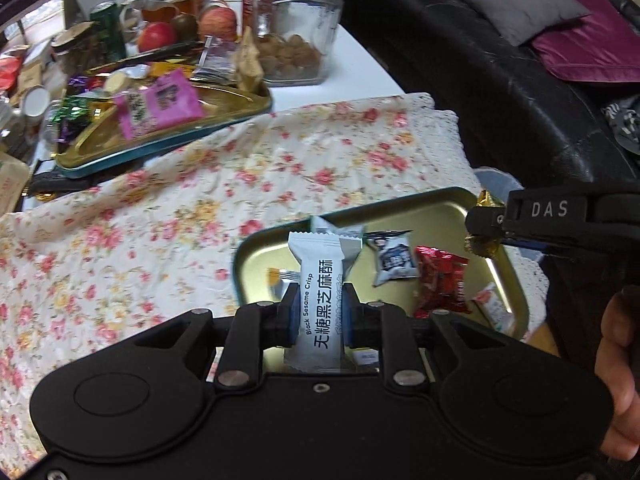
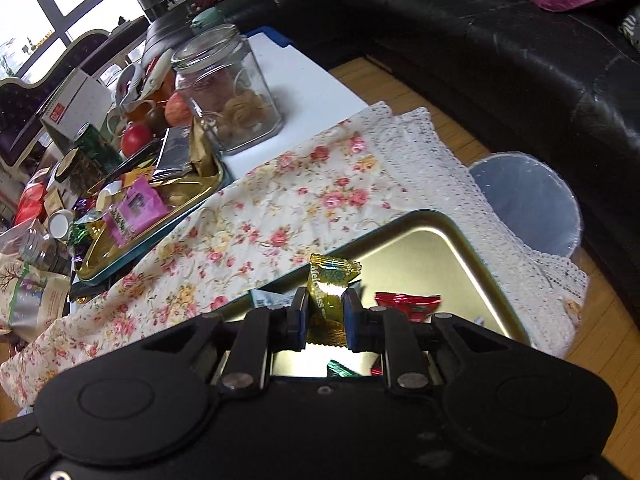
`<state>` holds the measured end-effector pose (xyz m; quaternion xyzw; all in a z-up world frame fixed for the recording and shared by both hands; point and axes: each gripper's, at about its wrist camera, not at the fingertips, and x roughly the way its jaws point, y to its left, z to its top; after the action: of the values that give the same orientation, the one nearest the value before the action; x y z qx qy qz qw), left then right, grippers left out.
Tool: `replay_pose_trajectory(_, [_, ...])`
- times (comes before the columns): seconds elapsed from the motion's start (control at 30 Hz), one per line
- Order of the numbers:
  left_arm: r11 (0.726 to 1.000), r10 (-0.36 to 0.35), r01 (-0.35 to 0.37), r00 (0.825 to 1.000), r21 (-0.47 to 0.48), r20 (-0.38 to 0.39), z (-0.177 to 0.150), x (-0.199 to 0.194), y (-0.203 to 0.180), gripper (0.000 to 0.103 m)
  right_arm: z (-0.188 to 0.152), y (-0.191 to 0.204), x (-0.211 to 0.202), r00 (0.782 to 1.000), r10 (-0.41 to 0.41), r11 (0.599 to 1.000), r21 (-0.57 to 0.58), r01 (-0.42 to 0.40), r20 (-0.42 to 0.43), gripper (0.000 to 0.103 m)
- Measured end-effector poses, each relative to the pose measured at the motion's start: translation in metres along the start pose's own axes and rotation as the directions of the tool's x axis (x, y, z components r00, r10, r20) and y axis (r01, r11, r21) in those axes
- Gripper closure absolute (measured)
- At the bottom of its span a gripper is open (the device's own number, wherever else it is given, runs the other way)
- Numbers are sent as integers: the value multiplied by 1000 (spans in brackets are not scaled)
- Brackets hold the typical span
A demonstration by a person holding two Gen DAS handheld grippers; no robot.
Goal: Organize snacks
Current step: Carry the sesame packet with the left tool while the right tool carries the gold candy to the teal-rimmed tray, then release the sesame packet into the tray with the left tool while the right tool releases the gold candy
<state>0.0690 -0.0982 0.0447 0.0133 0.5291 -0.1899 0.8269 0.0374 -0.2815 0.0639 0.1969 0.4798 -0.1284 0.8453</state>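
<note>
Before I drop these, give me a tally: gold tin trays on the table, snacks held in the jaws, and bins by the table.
Gold tin trays: 2, the near tray and the far tray
Held snacks: 2, the white sesame crisp in the left gripper and the gold candy in the right gripper
Bins: 1, the bin
Total: 5

a flower-printed, lace-edged cloth point(image 2: 304, 208) covers the near end of the surface. on it, nearest the cameras, sits an empty-sided gold metal tray point(image 2: 432, 236) holding a red foil snack packet point(image 1: 440, 280) to the right of a white-and-blue candy packet point(image 1: 394, 258). farther back and left lies a second gold tray with a teal rim point(image 1: 224, 116), heaped with wrappers. behind that tray stands a square clear glass jar point(image 2: 228, 88). a round lined bin point(image 2: 528, 200) stands on the floor right of the surface.
</note>
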Motion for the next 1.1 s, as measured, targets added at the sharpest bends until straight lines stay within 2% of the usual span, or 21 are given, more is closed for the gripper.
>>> replay_pose_trajectory(0.23, [999,-17,17,1000,41,18,3,8,-25,74,-1,-29,-13,1000,-20,1000,13,19,19,84])
replay_pose_trajectory(0.4, [999,-26,25,999,32,27,4,10,-26,70,-3,-44,-14,999,-37,999,20,37,13,84])
replay_pose_trajectory(0.8, [997,74,-74,997,8,4,2,12,-7,70,-14,-36,-30,1000,-24,994,-103,23,-9,83])
replay_pose_trajectory(1.1, [992,121,-120,993,41,-18,-8,14,-6,70,-23,-47,-22,993,-89,987,-143,78,-77,82])
